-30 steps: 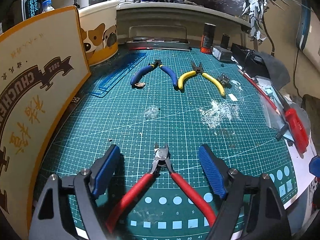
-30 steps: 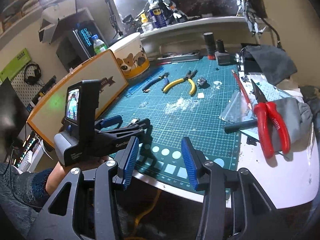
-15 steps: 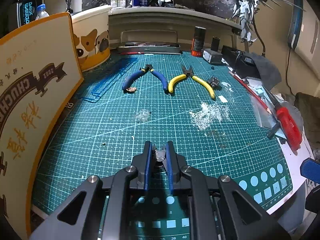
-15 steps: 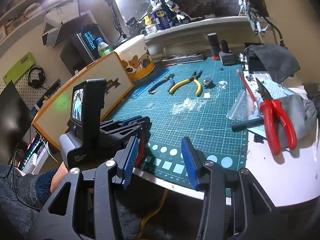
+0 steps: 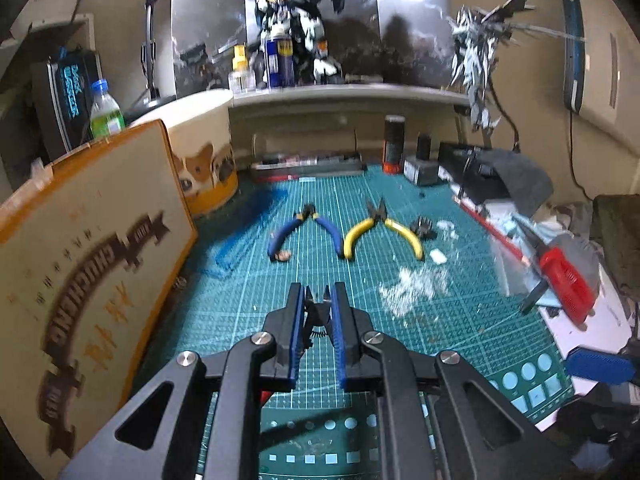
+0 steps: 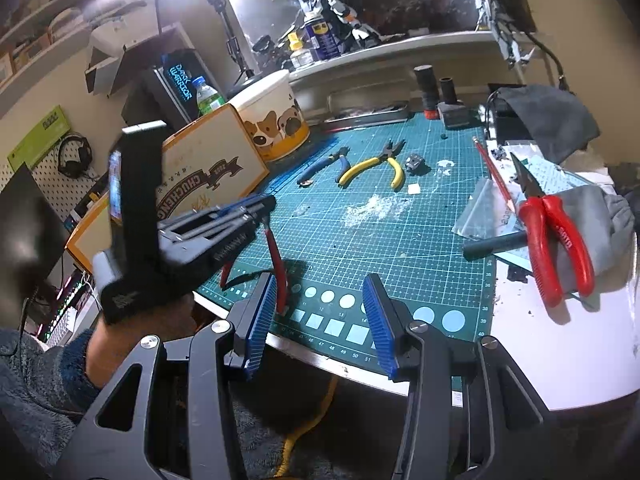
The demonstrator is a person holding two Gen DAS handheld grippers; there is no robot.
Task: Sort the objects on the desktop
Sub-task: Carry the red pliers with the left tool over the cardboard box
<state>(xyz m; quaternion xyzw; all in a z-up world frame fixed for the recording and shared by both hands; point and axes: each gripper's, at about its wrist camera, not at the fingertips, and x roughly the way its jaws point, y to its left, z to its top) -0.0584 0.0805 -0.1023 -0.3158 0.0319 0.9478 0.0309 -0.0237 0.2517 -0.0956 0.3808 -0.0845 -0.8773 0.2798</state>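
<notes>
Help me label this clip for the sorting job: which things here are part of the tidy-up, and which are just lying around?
In the job:
- left tongs, shut on red-handled cutters
- right tongs, open
- blue-handled pliers
- yellow-handled pliers
- big red pliers

Lying about:
- cutting mat
- dog-print tub
- spray can
- printed board

red nippers (image 6: 276,256): clamped at head, handles hang over mat
blue pliers (image 5: 298,228): flat on mat, handles spread
yellow pliers (image 5: 380,228): just beside blue, spread

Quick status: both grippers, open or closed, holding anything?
Left gripper: closed on the red-handled cutters, lifted off the mat.
Right gripper: open, holding nothing.
</notes>
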